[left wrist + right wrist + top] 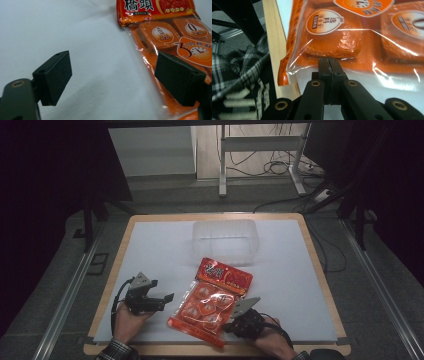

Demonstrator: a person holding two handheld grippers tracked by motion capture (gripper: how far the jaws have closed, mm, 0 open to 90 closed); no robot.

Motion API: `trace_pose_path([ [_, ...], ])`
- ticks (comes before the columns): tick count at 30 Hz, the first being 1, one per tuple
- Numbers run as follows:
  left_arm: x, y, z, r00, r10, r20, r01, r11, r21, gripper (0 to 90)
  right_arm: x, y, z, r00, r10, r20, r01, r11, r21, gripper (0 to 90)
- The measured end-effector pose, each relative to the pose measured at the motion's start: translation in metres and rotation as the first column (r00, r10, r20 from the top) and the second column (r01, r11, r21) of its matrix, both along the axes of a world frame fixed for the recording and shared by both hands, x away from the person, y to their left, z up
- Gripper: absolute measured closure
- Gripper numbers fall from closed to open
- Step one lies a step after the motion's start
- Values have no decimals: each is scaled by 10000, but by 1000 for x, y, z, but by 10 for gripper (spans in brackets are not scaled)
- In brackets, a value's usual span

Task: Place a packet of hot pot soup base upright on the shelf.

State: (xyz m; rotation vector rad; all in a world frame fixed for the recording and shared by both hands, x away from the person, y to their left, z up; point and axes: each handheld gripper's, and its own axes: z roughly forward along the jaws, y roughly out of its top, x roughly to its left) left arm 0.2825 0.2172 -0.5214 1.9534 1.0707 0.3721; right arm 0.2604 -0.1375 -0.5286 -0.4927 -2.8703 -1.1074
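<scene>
I am pinching the near edge of the red-orange plastic snack packet [212, 302] with my right gripper [328, 60]; my left gripper [112, 75] is gaping empty beside it. The clear plastic tub [224, 241] is waiting, unfilled.

Bare mat [150, 250] left of snack bag [212, 302]; clear box [225, 241] blocks far centre.

Top and right side of the orange-red plastic snack bag [160, 37] cut off by the left gripper view's edges; small print beside its big label characters too fine to read; far portions beyond the bag's near edge [352, 37] cropped in the right gripper view.
</scene>
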Motion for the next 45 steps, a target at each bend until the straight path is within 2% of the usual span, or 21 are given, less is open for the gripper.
trace_pose_path([
  [1,0,0,0,10000,0,0,0,10000,0,162,0,0,0,10000,0,0,0,10000,0,892],
  [2,1,-1,0,10000,6,-43,-6,10000,58,178,-1,9,-1,10000,20,17,-20,10000,25,892],
  [3,1,-1,0,10000,6,-43,-6,10000,58,186,-1,9,-1,10000,20,17,-20,10000,25,892],
  [6,3,-4,0,9999,-12,-126,15,9997,240,210,0,28,-3,10000,41,81,-42,9999,143,892],
  [8,3,-5,0,9999,-63,-159,67,9997,238,220,1,34,-3,9999,81,92,-82,9999,126,892],
  [13,2,-4,1,9999,-57,-133,59,9998,177,227,1,34,-1,9999,128,24,-128,9999,3,891],
  [19,1,1,1,9999,-79,-98,81,9996,264,225,6,18,9,9998,-103,152,102,9999,124,859],
  [21,1,2,1,10000,-63,-74,65,9996,292,222,8,5,16,9987,-430,281,425,9989,187,820],
  [23,0,2,1,9999,-66,-92,69,9995,315,221,11,-6,19,9977,-642,195,635,9974,331,790],
  [26,-1,1,0,9999,-76,-74,80,9983,575,222,13,-16,22,9953,-928,268,917,9950,397,767],
  [27,-1,1,0,9999,-96,-46,99,9974,712,222,15,-22,24,9936,-1098,278,1086,9932,419,762],
  [28,-2,0,-1,9999,-115,-14,116,9961,873,217,19,-34,28,9876,-1509,443,1489,9878,462,745],
  [30,-2,-1,-1,9999,-145,-1,144,9955,933,206,23,-44,30,9813,-1838,563,1810,9821,520,715],
  [32,-5,-1,-1,9998,-174,73,166,9948,1000,192,28,-54,31,9712,-2292,657,2254,9724,610,684],
  [33,-5,-1,-1,9998,-174,73,166,9948,1000,185,28,-54,31,9712,-2292,657,2254,9724,610,684],
  [34,-7,0,0,9997,-203,162,186,9950,978,176,34,-63,32,9598,-2689,808,2644,9624,622,642],
  [35,-8,0,0,9996,-184,195,164,9953,959,166,37,-67,32,9535,-2891,847,2847,9567,612,627],
  [36,-9,1,0,9996,-197,205,177,9954,946,155,39,-71,32,9486,-3046,858,2998,9518,643,603],
  [37,-9,1,0,9996,-197,205,177,9954,946,143,39,-71,32,9486,-3046,858,2998,9518,643,603],
  [40,-12,2,0,9995,-195,259,168,9948,1008,102,51,-80,31,9308,-3542,908,3489,9346,687,481],
  [45,-15,1,-1,9992,-270,310,232,9932,1145,71,61,-79,27,9279,-3622,877,3562,9312,771,399],
])
